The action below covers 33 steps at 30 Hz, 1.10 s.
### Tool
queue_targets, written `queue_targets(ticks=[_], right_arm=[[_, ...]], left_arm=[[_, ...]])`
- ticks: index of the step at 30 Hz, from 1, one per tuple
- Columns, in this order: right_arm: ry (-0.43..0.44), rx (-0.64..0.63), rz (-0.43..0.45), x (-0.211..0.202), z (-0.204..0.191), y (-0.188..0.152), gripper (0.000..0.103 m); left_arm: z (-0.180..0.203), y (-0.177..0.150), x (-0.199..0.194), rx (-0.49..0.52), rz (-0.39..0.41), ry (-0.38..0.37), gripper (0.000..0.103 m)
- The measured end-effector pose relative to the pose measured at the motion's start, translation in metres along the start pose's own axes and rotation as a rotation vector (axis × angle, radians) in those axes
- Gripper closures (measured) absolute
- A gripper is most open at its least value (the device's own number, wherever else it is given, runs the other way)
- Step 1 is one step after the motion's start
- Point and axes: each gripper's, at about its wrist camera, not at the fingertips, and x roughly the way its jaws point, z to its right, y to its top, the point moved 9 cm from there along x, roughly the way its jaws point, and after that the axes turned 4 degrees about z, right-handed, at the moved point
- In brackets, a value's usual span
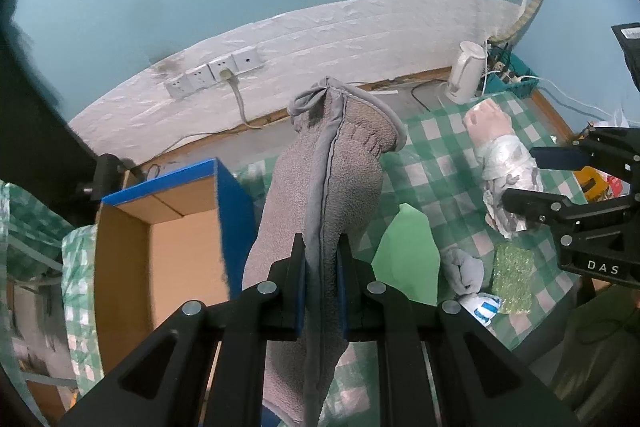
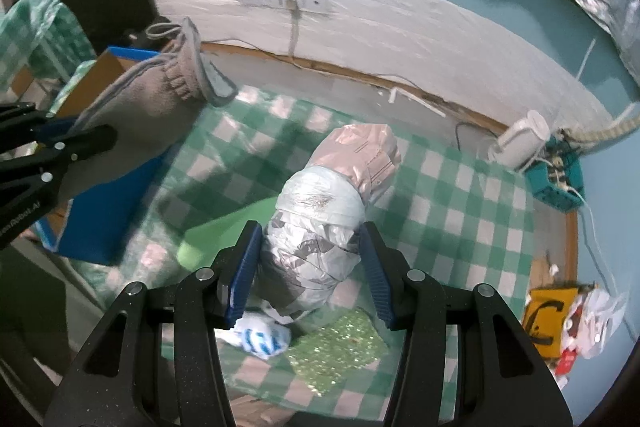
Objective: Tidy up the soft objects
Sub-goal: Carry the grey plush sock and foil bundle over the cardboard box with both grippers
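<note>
A green-checked table [image 2: 460, 187] carries a green sheet [image 2: 224, 227], glittery sponge [image 2: 336, 347], striped sock [image 2: 260, 339] and blue box [image 2: 108, 203]

Left gripper [image 1: 321, 267]: blue pads clamped on a grey-brown fleece oven mitt with grey piping [image 1: 320, 179], held up off the table.
Box: open cardboard box with blue outer sides [image 1: 160, 227], just left of the mitt.
Table: green-and-white checked cloth [image 1: 440, 163].
Right gripper [image 1: 532, 179]: at the right edge, fingers around a plastic-wrapped bundle with a pink end [image 1: 500, 163].
Near items: green sheet [image 1: 408, 251], grey cloth [image 1: 464, 267], glittery green sponge [image 1: 514, 279].
</note>
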Motion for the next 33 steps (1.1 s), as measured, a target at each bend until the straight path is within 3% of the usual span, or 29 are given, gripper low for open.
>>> queue_targets(ticks=[14,33], right_arm=[[0.068,-0.102,0.044,-0.008,-0.063,0.037,0.053],[0.154,-0.250,0.035,0.005,-0.174,0.074,0.053]], left_arm=[[-0.052,-0.017,-0.037,-0.061,0.053,0.076,0.090],[-0.143,-0.072,-0.045,-0.185,0.028,0.200,0.091]])
